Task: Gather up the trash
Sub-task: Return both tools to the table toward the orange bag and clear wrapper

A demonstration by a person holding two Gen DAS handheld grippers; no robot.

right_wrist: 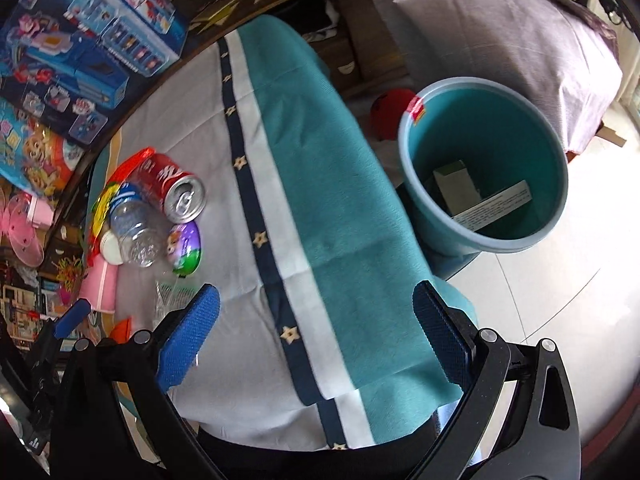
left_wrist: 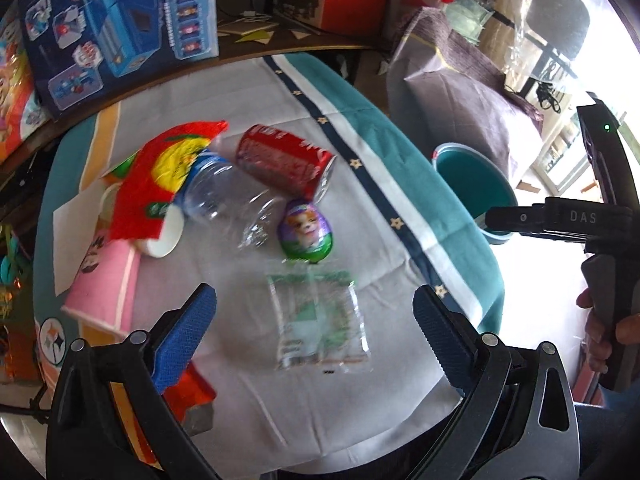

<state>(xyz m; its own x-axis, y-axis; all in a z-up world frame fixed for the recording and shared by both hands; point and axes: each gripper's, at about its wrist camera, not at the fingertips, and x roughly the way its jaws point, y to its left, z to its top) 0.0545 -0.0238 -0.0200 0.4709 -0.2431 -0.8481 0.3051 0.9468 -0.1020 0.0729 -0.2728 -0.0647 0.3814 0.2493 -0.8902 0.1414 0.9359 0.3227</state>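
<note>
A: The can is red, the egg purple and green, the bottle clear.

B: And the bin is teal; the cloth is white and teal, with a navy starred stripe.

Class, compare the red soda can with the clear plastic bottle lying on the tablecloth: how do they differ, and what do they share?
The red soda can is opaque, printed metal; the clear plastic bottle is see-through with a blue label. The can keeps its round shape, while the bottle looks crumpled. The can lies uncovered; a red and yellow wrapper overlaps the bottle's end. Both lie on their sides, side by side.
</note>
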